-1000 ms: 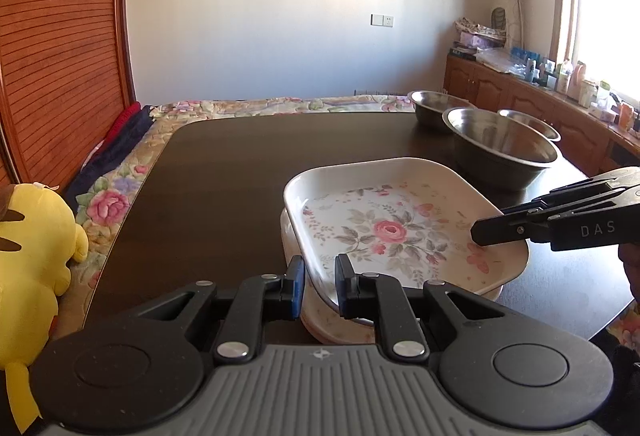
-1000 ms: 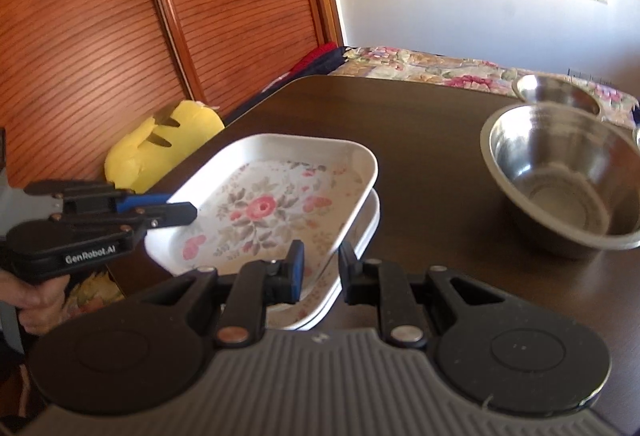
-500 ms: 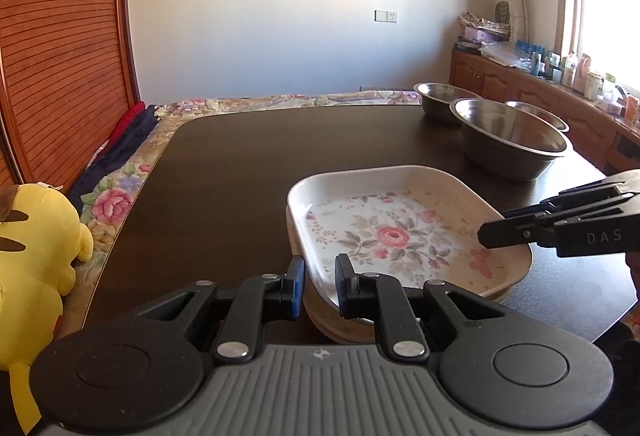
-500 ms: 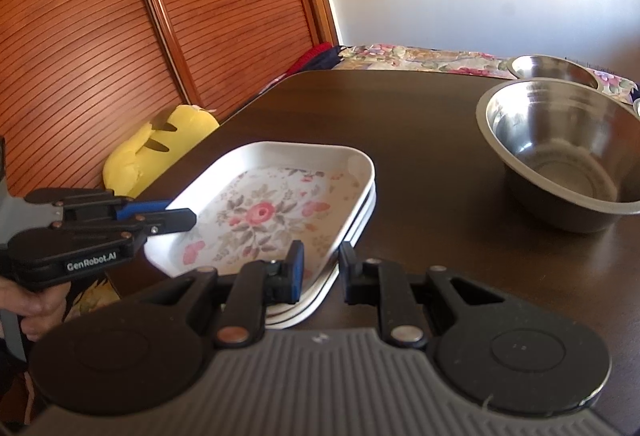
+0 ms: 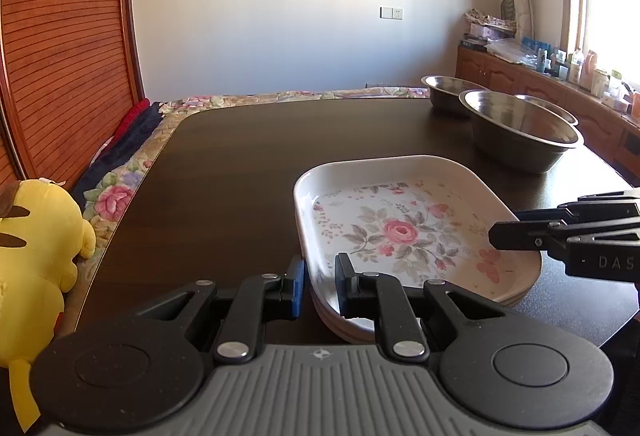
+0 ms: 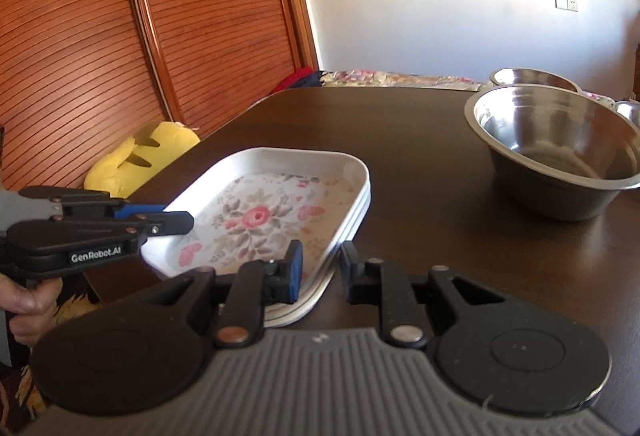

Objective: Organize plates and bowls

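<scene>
A: Any writing to read?

B: "GenRobot.AI" in white on the side of the left gripper, at the left edge of the right wrist view. "DAS" on the right gripper, at the right edge of the left wrist view.

A: Where is the tray?

B: The floral tray tops a stack of like trays on the dark table, lower centre right in the left view. In that view its long axis runs from lower left up to the right.

A: The grippers?

B: The left one is pinched narrow on the tray's near rim, its blue pad outside the wall. The right one is nearly closed; in its own view the tray's corner lies between the jaws, but whether the pads press it I cannot tell.

A: What else is around?

B: A steel bowl stands apart from the tray at right, two more bowls behind it. A yellow plush sits off the table's left edge, against a slatted wooden door
</scene>
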Motion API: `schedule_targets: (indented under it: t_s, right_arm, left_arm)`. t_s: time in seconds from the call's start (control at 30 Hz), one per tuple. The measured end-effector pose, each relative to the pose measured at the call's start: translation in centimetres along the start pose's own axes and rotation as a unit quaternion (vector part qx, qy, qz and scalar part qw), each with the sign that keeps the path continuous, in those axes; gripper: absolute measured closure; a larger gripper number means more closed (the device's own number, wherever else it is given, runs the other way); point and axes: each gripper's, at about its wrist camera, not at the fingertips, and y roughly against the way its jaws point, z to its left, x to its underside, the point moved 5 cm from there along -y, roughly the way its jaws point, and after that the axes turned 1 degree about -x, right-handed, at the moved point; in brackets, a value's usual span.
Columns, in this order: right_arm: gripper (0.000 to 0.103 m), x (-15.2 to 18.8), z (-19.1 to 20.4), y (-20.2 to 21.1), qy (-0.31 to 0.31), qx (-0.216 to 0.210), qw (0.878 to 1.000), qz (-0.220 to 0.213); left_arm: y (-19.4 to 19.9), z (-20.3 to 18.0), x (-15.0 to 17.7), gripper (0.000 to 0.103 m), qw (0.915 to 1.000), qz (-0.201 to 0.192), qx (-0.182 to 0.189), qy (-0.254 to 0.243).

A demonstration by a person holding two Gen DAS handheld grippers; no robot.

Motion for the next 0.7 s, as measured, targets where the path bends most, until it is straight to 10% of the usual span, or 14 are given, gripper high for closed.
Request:
schedule_targets:
  t_s: [0.7]
  right_arm:
    - [0.080, -0.4, 0.0, 1.4, 0.002, 0.028, 0.999, -0.047]
  left_arm:
    - [0.9, -0.3, -2.2, 0.083, 0.9997, -0.021, -0.005, 0.010]
